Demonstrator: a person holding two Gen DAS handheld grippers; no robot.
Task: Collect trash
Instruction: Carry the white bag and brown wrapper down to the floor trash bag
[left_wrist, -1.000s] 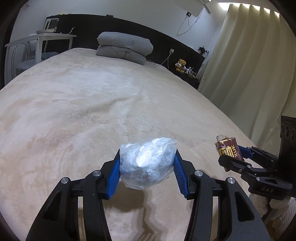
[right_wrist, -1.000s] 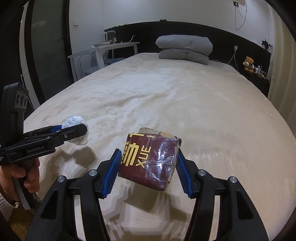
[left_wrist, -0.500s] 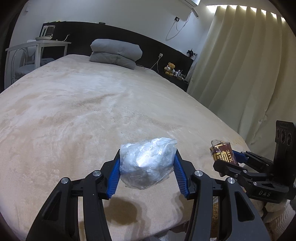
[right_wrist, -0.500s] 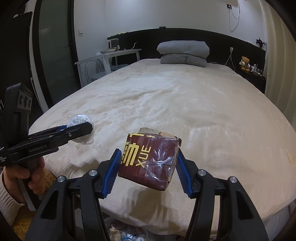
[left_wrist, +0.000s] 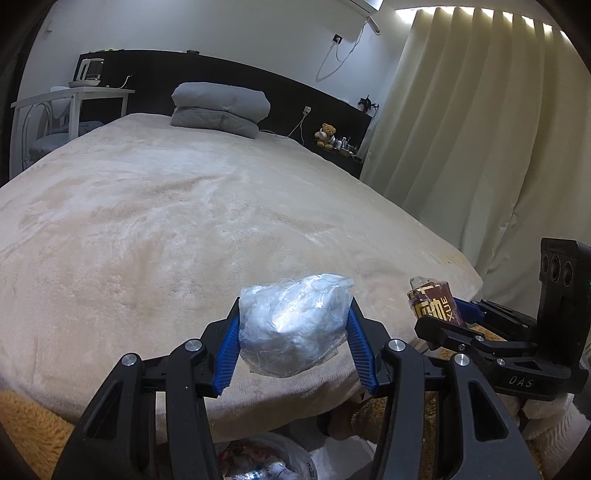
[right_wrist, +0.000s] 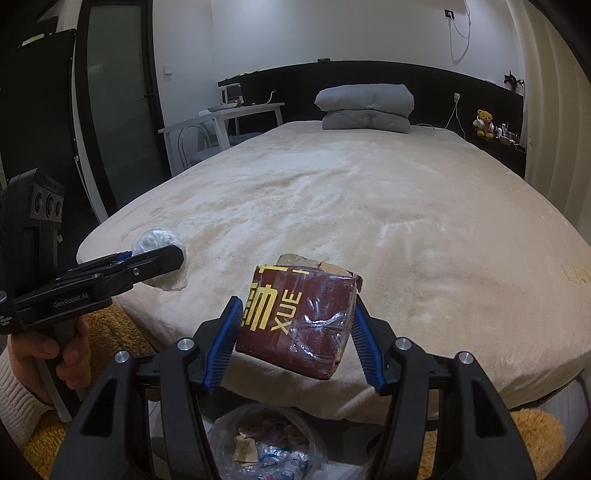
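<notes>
Currently, left wrist view: left gripper (left_wrist: 293, 332) has its jaws pinching a crumpled clear plastic wad (left_wrist: 291, 326) at lower centre, held clear of the bed (left_wrist: 166, 229) near its front edge. Right gripper (left_wrist: 439, 317) sits at lower right, clamped on a dark red packet (left_wrist: 436, 304). Bottom edge of frame shows the rim of a bag-lined trash bin (left_wrist: 291, 458), on the floor below the bed edge, partly hidden by the fingers; wrappers visible inside. Right wrist view: right gripper (right_wrist: 295, 325) jaws pinch the red packet (right_wrist: 299, 317) by its two sides, packet tilted, loose cellophane on its lower right. Left gripper (right_wrist: 162, 258) at mid left with the plastic wad (right_wrist: 159, 240) between its tips; a hand (right_wrist: 48, 362) in a knit sleeve holds it. Trash bin (right_wrist: 266, 443) at bottom centre, directly under the packet, already holds crumpled wrappers, paper scraps and plastic bits. Risks, as I judge them: the wad is light and springy, so on release it may cling to a pad or drift past the rim; the left gripper looks offset from the opening, so dropping now could land it on the floor or the yellow rug (right_wrist: 110, 332). Packet's slick film could let it slip early.
</notes>
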